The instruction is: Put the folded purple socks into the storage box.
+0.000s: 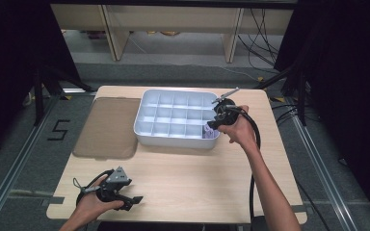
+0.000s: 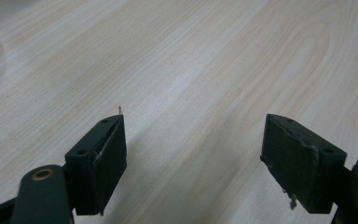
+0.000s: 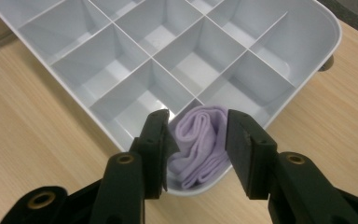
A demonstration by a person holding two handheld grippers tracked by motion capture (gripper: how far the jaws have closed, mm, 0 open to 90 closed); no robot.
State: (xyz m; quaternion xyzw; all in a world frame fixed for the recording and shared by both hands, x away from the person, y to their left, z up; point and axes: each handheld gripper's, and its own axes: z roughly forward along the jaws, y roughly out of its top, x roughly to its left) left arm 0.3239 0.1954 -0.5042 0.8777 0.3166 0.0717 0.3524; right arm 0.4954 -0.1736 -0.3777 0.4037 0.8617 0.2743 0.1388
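In the right gripper view, a rolled lilac cloth (image 3: 200, 144), probably a sock or a small towel, sits tucked into the corner compartment of the white divided organiser tray (image 3: 307, 60), the corner nearest that camera. It lies directly below and between the two black jaws of the right gripper (image 3: 198, 135), which stand partly apart, one on each side of the roll; the pads press on nothing, so the roll is released and rests on its own in the compartment. Whether the left-hand pad just brushes the fabric cannot be told. In the high view the right gripper (image 1: 211, 126) hangs over the near right corner of the tray (image 1: 147, 126), where the lilac roll (image 1: 207, 133) shows as a small pale patch in that corner cell; the other cells look bare. Nearer the person, the left gripper (image 1: 136, 199) lies low at the near left edge of the light wooden table (image 1: 197, 178), well apart from the tray. In the left gripper view its jaws stand wide apart, nothing between them, over plain wood grain. To the left of the tray a translucent brownish lid (image 1: 108, 127) lies flat on the table, just beside it. On the floor at the far left a black mark that reads as the figure 5 (image 1: 58, 130) is the one piece of writing that can be read.
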